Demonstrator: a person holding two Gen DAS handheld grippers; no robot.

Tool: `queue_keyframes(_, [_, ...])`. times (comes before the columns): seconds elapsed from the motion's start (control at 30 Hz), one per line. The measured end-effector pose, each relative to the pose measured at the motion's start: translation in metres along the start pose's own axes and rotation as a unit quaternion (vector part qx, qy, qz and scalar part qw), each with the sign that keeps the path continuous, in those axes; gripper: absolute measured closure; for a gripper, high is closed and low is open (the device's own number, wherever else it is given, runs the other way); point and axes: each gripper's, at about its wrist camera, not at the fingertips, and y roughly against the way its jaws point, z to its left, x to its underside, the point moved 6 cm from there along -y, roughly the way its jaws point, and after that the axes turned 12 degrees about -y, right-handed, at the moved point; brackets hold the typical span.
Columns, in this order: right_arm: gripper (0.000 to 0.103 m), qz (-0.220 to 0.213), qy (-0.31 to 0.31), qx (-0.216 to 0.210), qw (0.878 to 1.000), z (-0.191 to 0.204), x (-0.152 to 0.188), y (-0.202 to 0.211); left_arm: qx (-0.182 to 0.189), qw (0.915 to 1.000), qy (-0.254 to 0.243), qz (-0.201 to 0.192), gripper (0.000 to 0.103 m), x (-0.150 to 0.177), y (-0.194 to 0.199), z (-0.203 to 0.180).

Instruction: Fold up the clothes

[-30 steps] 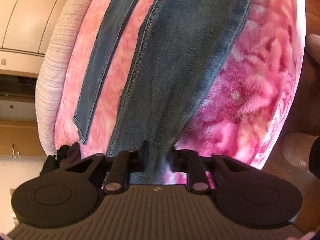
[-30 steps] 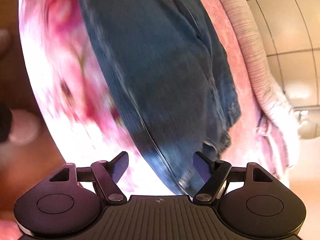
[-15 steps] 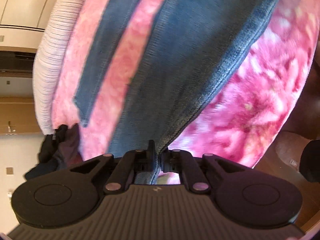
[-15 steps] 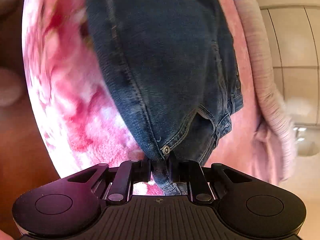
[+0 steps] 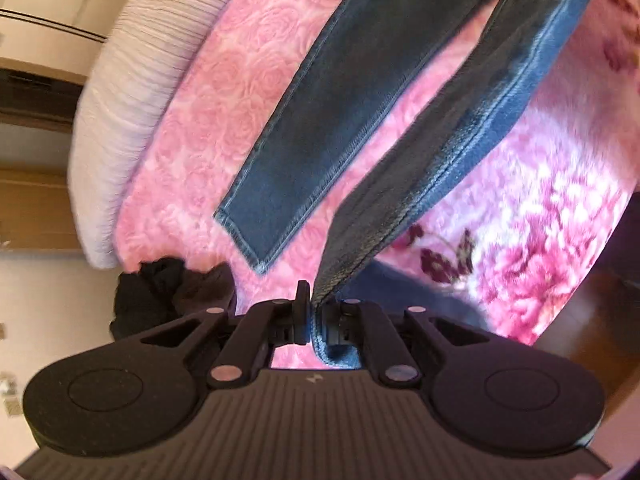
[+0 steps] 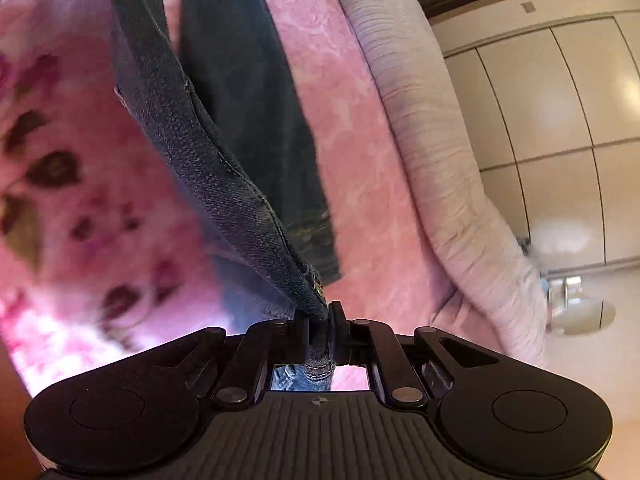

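Left gripper (image 5: 311,312) pinches a hem and right gripper (image 6: 320,322) pinches the waistband of the jeans (image 5: 420,152), lifted above the pink blanket (image 5: 208,92) toward 12 o'clock; uneven pulling could slip denim free.

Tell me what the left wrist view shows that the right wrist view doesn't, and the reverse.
Only the left wrist view shows the free trouser leg's hem lying flat on the blanket, a dark bundle of clothing at the bed's edge, and the left gripper clamped on a denim edge.

Only the right wrist view shows the cream wardrobe doors, the jeans' rivet near the pinch, and the right gripper shut on that end.

Both show the jeans, lifted at the pinched end, the pink floral blanket and the ribbed pale bedding.
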Motion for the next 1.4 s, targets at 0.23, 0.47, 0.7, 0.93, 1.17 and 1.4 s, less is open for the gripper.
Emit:
queue_keyframes(0.23, [0.096, 0.05, 0.046, -0.046, 0.997, -0.047, -0.049, -0.08, 0.101, 0.9936, -0.046, -0.022, 0.098, -0.019, -0.05, 0.058])
queue_keyframes(0.47, [0.096, 0.099, 0.046, -0.086, 0.99, -0.067, -0.07, -0.146, 0.169, 0.983, -0.067, -0.026, 0.098, -0.035, -0.109, 0.104])
queue_keyframes(0.7, [0.096, 0.129, 0.038, -0.125, 0.983, -0.073, -0.078, -0.213, 0.188, 0.9807, -0.053, -0.005, 0.098, -0.079, -0.177, 0.147])
queue_keyframes(0.93, [0.09, 0.149, -0.01, -0.172, 0.974, -0.067, -0.073, -0.282, 0.16, 0.9863, 0.013, 0.04, 0.092, -0.114, -0.243, 0.163])
queue_keyframes(1.17, [0.046, 0.132, -0.104, -0.109, 0.98, -0.087, -0.07, -0.288, 0.077, 0.9918, -0.013, 0.101, 0.081, -0.106, -0.254, 0.156])
queue_keyframes(1.4, [0.046, 0.12, -0.281, -0.116, 0.945, -0.107, -0.067, -0.241, 0.05, 0.9911, 0.017, 0.122, 0.076, -0.069, -0.225, 0.162])
